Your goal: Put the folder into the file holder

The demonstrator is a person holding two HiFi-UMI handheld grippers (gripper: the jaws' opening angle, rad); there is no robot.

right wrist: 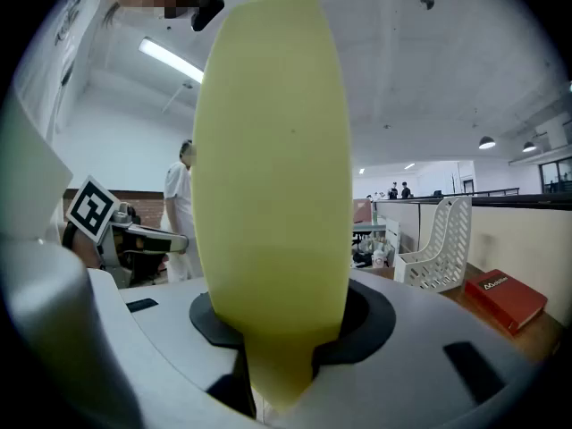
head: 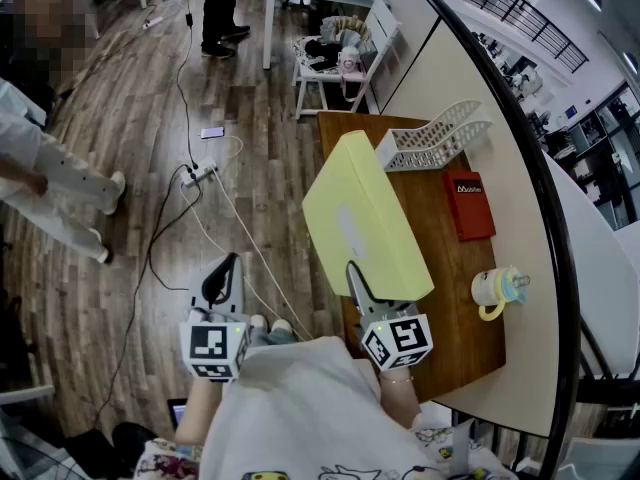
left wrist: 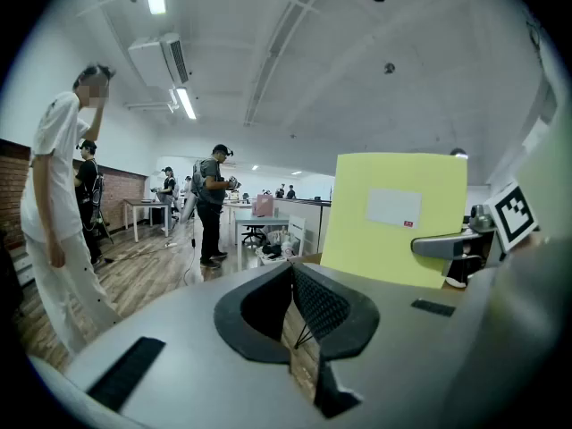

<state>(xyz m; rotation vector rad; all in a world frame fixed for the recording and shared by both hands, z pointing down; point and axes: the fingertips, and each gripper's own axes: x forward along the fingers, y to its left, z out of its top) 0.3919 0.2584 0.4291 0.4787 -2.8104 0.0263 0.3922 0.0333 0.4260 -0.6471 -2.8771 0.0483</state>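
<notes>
A pale yellow folder hangs tilted over the near part of the wooden table. My right gripper is shut on its near edge. In the right gripper view the folder stands edge-on and fills the middle, pinched at its bottom in my right gripper. The white mesh file holder lies at the table's far end, beyond the folder; it also shows as the file holder to the right. My left gripper hovers over the floor left of the table, shut and empty, facing the folder.
A red book lies right of the folder and a cup with a yellow handle sits nearer me. A power strip with cables lies on the floor. A person stands at left, a white chair beyond the table.
</notes>
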